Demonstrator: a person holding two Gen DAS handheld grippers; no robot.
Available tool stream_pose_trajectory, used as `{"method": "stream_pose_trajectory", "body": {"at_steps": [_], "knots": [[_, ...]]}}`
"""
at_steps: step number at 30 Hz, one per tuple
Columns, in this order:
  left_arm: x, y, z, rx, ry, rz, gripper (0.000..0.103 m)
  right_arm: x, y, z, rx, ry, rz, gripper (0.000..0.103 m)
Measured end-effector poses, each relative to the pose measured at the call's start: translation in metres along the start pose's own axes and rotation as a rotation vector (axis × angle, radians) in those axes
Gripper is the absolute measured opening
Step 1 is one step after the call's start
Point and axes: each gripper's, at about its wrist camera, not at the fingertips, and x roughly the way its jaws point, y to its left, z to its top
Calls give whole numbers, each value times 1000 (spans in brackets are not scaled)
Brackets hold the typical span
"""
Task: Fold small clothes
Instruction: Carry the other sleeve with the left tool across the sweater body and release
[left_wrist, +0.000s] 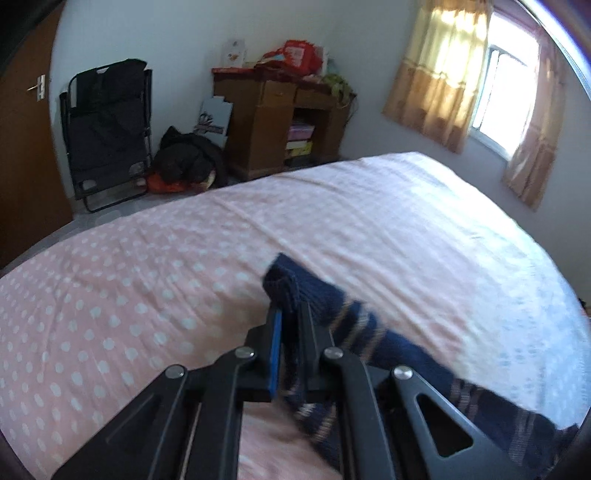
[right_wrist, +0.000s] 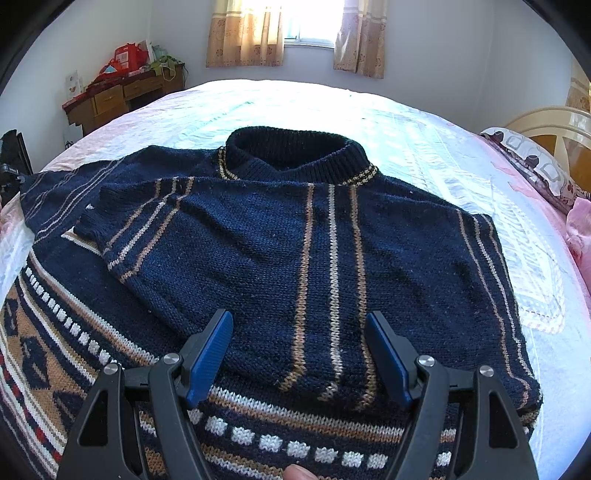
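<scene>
The navy striped sweater (right_wrist: 295, 251) lies flat mid-frame on the bed (right_wrist: 424, 122). Left tongs (left_wrist: 291, 314) are clamped on its sleeve cuff (left_wrist: 284, 280); right tongs (right_wrist: 299, 354) hang apart above the hem. The knit looks soft, thick and floppy; ribbed edges probably grip best.

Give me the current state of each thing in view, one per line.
Left claw: shut on the sweater's sleeve cuff.
Right claw: open, above the sweater, gripping nothing.
Sweater: lying on the bed, one sleeve folded across its body.
Bed: covered with a pink dotted sheet.
Curtains: parted.
</scene>
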Motion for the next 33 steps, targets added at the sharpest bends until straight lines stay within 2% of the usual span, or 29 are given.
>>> {"method": "stream_pose_trajectory", "body": {"at_steps": [5, 9, 16, 22, 28, 33], "knots": [[-43, -34, 2, 20, -22, -130, 8, 0, -3, 1, 9, -1, 12, 74], [-82, -68, -1, 1, -11, -262, 8, -10, -21, 3, 78, -9, 87, 74], [-138, -132, -21, 15, 25, -424, 7, -81, -53, -1, 158, -157, 131, 74], [-175, -187, -46, 16, 60, -546, 7, -118, -78, -24, 168, -206, 108, 74], [-205, -243, -76, 55, 97, -652, 7, -117, -92, -55, 180, -181, 91, 75], [-224, -293, -120, 102, 150, -725, 7, -112, -104, -69, 221, -172, 99, 75]]}}
